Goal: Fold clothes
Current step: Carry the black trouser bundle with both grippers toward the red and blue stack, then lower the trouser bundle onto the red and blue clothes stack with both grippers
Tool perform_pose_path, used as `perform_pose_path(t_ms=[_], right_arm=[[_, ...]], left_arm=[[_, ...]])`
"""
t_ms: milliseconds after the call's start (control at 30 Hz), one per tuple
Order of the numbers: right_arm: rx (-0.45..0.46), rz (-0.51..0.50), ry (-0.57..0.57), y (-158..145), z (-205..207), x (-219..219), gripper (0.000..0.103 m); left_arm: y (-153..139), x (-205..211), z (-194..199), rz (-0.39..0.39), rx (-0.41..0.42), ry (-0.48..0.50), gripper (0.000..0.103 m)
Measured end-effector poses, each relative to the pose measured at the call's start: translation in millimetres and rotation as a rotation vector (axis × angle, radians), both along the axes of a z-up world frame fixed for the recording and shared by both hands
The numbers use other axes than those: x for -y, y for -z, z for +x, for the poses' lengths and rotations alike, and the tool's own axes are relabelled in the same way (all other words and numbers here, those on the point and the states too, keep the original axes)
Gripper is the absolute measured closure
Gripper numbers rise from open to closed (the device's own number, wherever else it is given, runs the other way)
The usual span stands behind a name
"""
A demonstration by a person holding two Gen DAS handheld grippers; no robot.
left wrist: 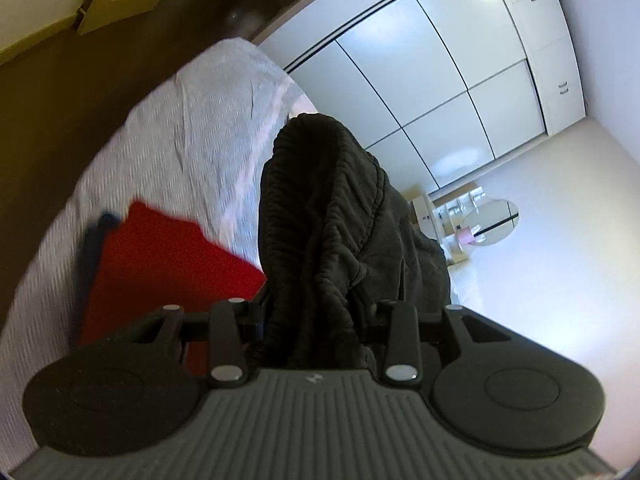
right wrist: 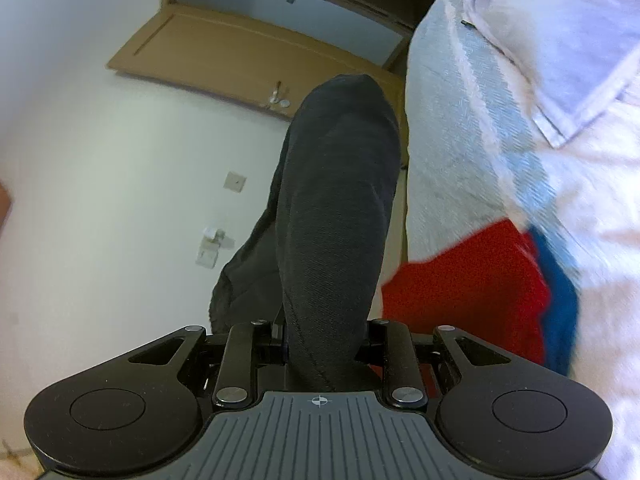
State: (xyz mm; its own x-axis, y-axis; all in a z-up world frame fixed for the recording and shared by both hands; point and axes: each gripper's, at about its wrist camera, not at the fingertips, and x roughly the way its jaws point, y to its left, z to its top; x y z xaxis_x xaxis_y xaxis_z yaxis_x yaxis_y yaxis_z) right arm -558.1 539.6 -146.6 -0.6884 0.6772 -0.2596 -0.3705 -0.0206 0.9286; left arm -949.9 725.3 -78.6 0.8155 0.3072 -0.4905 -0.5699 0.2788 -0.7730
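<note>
While both grippers were lifted clear of the bed point(left wrist: 192, 128), a dark garment point(left wrist: 332, 220) hung between them, gathered and off the bedding. The left gripper point(left wrist: 316, 320) had its jaws pressed together on a bunched, ribbed band of that cloth, which rose straight out from between the fingers and filled the middle of its view. The right gripper point(right wrist: 324, 332) pinched a smoother fold of the same dark garment point(right wrist: 336, 208), and more of the cloth sagged to the left of that fold.

On the white, textured bedspread lay a red folded cloth point(left wrist: 160, 264), with a blue cloth point(left wrist: 98, 240) showing just beyond its far-left edge. From the right gripper's view the red cloth point(right wrist: 468, 292) sat near the gripper's right side, and the blue one point(right wrist: 560, 292) touched it on the right. A pale pillowcase point(right wrist: 560, 48) lay farther off on the bed point(right wrist: 448, 128).

Pale wardrobe doors point(left wrist: 420, 80) stood beyond the bed in the left view, and a wooden door point(right wrist: 248, 56) stood in the white wall in the right one. Both pictures were tilted and a little blurred.
</note>
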Motion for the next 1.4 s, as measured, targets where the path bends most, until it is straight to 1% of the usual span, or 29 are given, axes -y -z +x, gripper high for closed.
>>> perform_pose_path(t_ms=[33, 133, 200, 333, 467, 533, 667, 767, 833, 867, 900, 967, 1000, 1100, 1167, 1333, 1400], right_arm=[[0.004, -0.013, 0.002, 1.3, -1.9, -12.3, 0.078], [0.019, -0.048, 0.01, 12.4, -3.0, -29.6, 0.078], [0.021, -0.089, 0.017, 27.1, -5.9, -39.1, 0.078], [0.005, -0.174, 0.028, 63.3, -9.3, -38.1, 0.078], [0.005, -0.234, 0.033, 98.5, -18.9, -39.3, 0.078], [0.008, -0.243, 0.038, 109.5, -22.2, -37.5, 0.078], [0.027, -0.238, 0.057, 126.0, -21.6, -39.7, 0.077], [0.035, -0.256, 0.059, 137.5, -20.4, -42.3, 0.076], [0.082, -0.278, 0.06, 142.6, -23.1, -42.7, 0.071], [0.108, -0.29, 0.064, 145.3, -25.2, -41.9, 0.064], [0.123, -0.3, 0.074, 147.9, -27.6, -41.3, 0.059], [0.136, -0.303, 0.093, 146.9, -31.7, -38.5, 0.058], [0.158, -0.291, 0.096, 142.1, -34.3, -37.9, 0.057], [0.29, -0.255, 0.078, 120.9, -45.7, -37.7, 0.053], [0.366, -0.235, 0.073, 110.4, -53.0, -35.8, 0.052], [0.494, -0.219, 0.098, 95.9, -66.9, -24.5, 0.05], [0.538, -0.219, 0.117, 91.4, -70.7, -21.2, 0.048]], left_arm=[[4.5, -10.3, -0.9, -0.011, 0.002, 0.002, 0.07], [17.9, -41.1, -3.5, -0.044, 0.01, 0.008, 0.07], [35.7, -51.2, -5.0, -0.073, 0.006, 0.019, 0.07], [80.6, -51.1, -14.4, -0.157, -0.009, 0.028, 0.07], [113.6, -56.7, -23.4, -0.213, -0.031, 0.024, 0.07], [125.2, -58.4, -26.4, -0.22, -0.031, 0.018, 0.07], [143.9, -66.0, -26.9, -0.209, -0.023, 0.019, 0.068], [156.8, -70.9, -27.3, -0.199, -0.045, 0.029, 0.065], [165.4, -72.8, -28.7, -0.201, -0.064, 0.037, 0.062], [169.9, -73.3, -29.9, -0.201, -0.072, 0.038, 0.06], [171.5, -72.2, -32.4, -0.207, -0.073, 0.03, 0.059], [168.7, -68.1, -36.8, -0.208, -0.079, 0.016, 0.058], [166.4, -66.2, -37.8, -0.198, -0.09, 0.016, 0.057], [156.3, -60.4, -39.4, -0.161, -0.153, 0.019, 0.053], [146.7, -57.1, -41.0, -0.124, -0.204, 0.02, 0.053], [122.2, -50.6, -49.2, -0.067, -0.282, -0.012, 0.054], [109.2, -46.6, -53.8, -0.033, -0.321, -0.031, 0.054]])
